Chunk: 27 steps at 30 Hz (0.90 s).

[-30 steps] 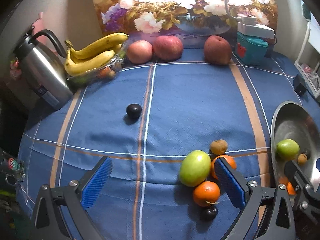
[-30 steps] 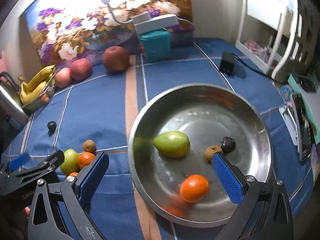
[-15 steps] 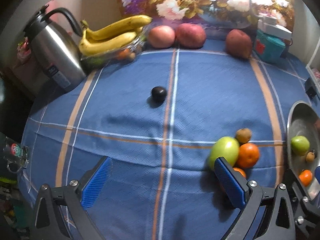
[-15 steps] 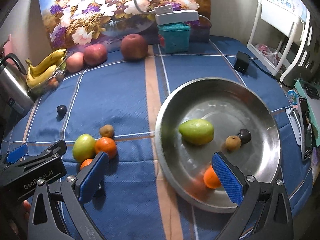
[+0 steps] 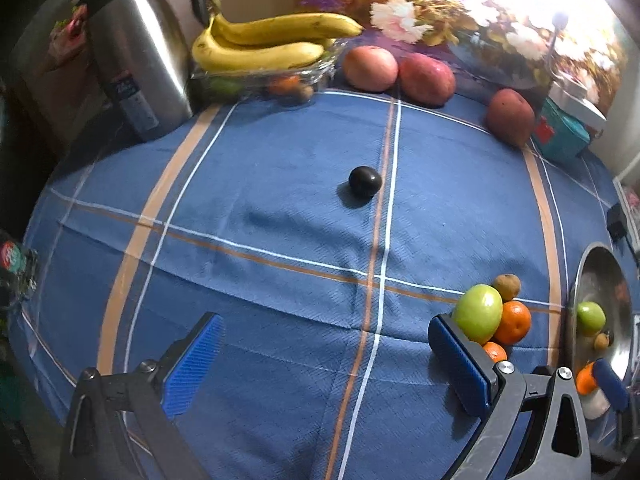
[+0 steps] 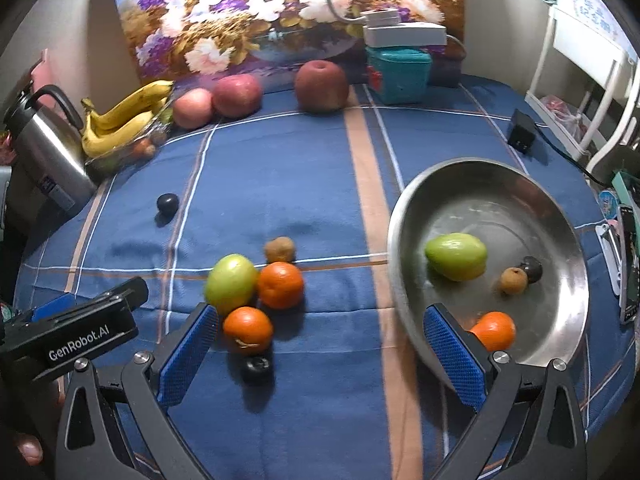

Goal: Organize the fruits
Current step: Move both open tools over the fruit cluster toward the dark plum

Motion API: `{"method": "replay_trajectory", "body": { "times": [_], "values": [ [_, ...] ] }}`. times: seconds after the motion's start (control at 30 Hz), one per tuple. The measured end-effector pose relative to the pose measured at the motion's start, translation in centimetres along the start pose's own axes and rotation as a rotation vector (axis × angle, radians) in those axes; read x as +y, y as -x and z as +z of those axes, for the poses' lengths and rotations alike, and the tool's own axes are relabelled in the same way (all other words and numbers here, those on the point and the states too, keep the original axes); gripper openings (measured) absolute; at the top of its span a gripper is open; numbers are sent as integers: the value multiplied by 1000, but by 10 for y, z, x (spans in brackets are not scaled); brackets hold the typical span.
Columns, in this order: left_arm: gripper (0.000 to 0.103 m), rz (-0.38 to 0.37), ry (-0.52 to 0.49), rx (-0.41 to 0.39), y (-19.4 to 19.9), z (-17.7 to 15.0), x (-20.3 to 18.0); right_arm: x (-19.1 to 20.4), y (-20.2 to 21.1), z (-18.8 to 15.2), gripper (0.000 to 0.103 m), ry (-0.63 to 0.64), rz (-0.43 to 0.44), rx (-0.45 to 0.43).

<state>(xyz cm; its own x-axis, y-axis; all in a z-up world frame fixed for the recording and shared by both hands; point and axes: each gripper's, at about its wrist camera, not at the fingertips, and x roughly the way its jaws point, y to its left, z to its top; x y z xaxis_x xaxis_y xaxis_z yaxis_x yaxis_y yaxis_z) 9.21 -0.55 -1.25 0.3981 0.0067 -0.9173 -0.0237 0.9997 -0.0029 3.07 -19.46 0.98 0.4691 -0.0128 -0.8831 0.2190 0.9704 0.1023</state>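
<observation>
A steel bowl [image 6: 560, 216] at the right holds a green fruit [image 6: 456, 256], an orange [image 6: 494, 330], a small brown fruit [image 6: 513, 280] and a dark one [image 6: 534, 269]. On the blue cloth lies a cluster: a green apple [image 6: 231, 283], two oranges [image 6: 280, 285] [image 6: 248, 329], a kiwi [image 6: 280, 249] and a small dark fruit [image 6: 257, 367]. A lone dark plum [image 5: 364, 182] sits mid-table. My right gripper [image 6: 320, 356] is open and empty above the cluster's near side. My left gripper [image 5: 324, 364] is open and empty, left of the cluster [image 5: 478, 312].
Bananas in a glass dish [image 5: 264, 48], three red apples [image 5: 426, 78] and a teal box [image 5: 560, 136] line the back edge. A steel kettle [image 5: 136, 60] stands at the back left. A black adapter [image 6: 520, 136] lies near the bowl. A white rack [image 6: 592, 80] stands at right.
Both grippers have swung left. The bowl has slid toward the right of both views and the fruit cluster has come in front of my right gripper. The orange has rolled inside the bowl.
</observation>
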Motion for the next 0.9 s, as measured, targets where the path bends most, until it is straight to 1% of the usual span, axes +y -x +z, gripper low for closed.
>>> {"method": "replay_trajectory", "body": {
  "times": [0.13, 0.27, 0.37, 0.57, 0.67, 0.8, 0.9],
  "values": [
    [103, 9, 11, 20, -8, -3, 3, 13, -7, -2, 102, 31, 30, 23],
    [103, 14, -1, 17, -13, -8, 1, 22, -16, -4, 102, 56, 41, 53],
    [103, 5, 7, 37, -18, -12, 3, 25, -22, -7, 102, 64, 46, 74],
    [103, 14, 25, 80, -31, -20, 10, 27, -36, -16, 102, 75, 50, 131],
    [103, -3, 42, 120, -38, -24, 14, 27, -40, -17, 102, 69, 52, 145],
    [103, -2, 49, 119, -41, -27, 18, 28, -44, -20, 102, 78, 50, 156],
    [103, -11, 59, 133, -44, -27, 22, 28, -42, -21, 102, 80, 54, 153]
  ]
}}
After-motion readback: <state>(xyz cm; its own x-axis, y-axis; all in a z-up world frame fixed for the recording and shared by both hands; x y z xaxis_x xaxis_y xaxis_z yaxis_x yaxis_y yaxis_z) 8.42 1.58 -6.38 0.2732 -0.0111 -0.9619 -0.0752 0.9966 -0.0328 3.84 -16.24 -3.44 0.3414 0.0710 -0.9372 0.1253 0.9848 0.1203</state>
